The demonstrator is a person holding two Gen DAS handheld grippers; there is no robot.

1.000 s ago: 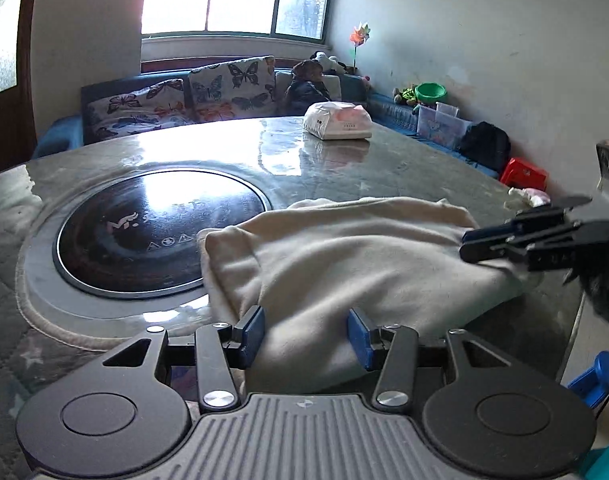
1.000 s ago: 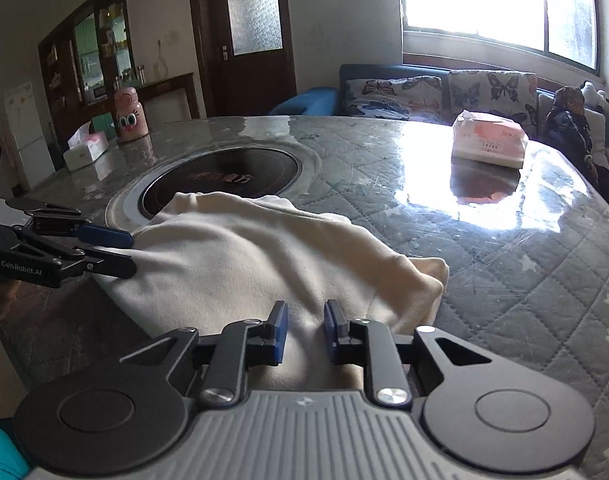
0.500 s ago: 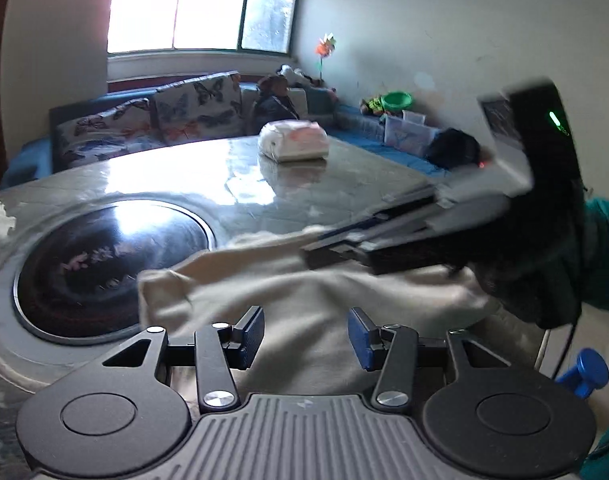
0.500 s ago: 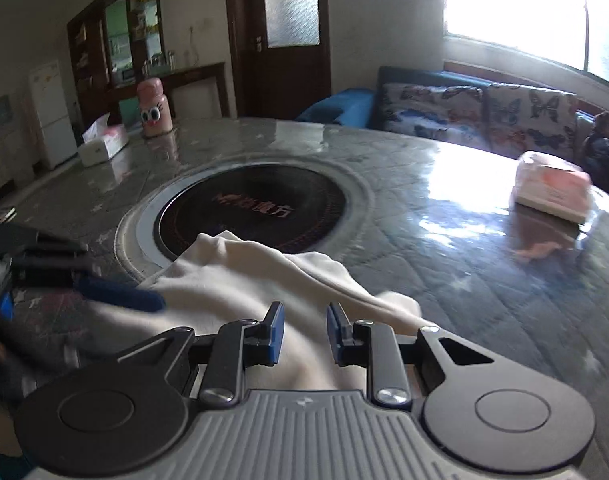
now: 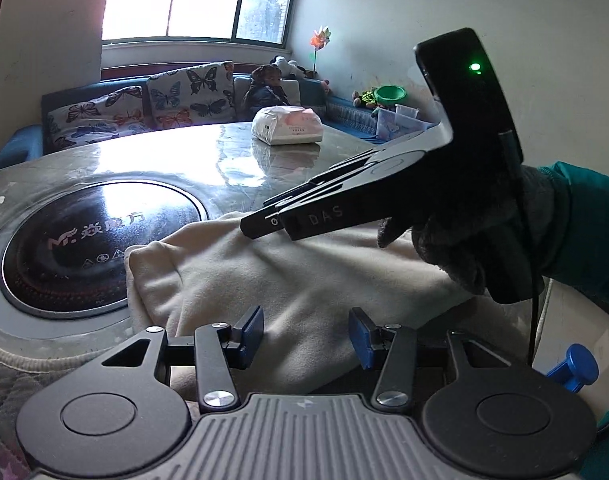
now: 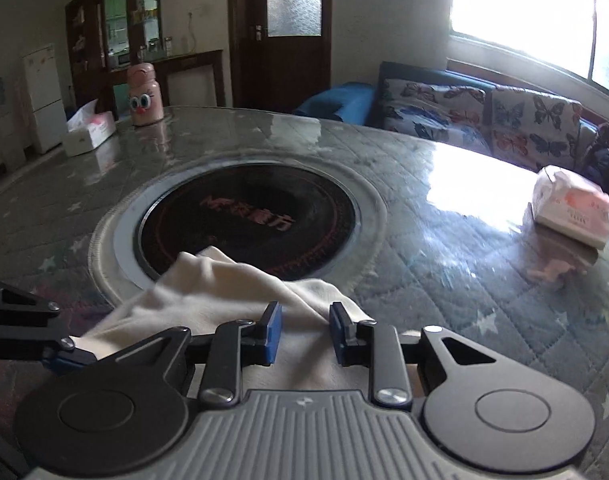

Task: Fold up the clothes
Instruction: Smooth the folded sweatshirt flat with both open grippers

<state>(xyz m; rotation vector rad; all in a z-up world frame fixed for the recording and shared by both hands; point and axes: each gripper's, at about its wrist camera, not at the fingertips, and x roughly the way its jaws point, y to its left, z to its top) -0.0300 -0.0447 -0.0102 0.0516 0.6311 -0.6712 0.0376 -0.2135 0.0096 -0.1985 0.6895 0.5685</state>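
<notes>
A cream garment [image 5: 288, 280] lies folded in a thick bundle on the quilted table, its far corner [image 6: 208, 280] reaching the black hob disc. My left gripper [image 5: 306, 334] is open at the garment's near edge, blue pads apart over the cloth; it also shows at the left of the right wrist view [image 6: 70, 360]. My right gripper [image 6: 304, 332] is open by a narrow gap and hovers low over the garment. In the left wrist view, the right gripper [image 5: 264, 222] reaches in from the right above the cloth, held by a dark gloved hand [image 5: 476, 240].
A round black hob disc [image 6: 248, 224] is set into the table [image 6: 444, 248]. A tissue pack [image 5: 286, 126] lies at the far side; a pink bottle [image 6: 144, 94] and tissue box [image 6: 89, 132] stand at the far left. Behind is a sofa with a person seated on it [image 5: 266, 92].
My right gripper has swept from the garment's right edge across and over it toward the hob. The left gripper stays open at the near edge.
</notes>
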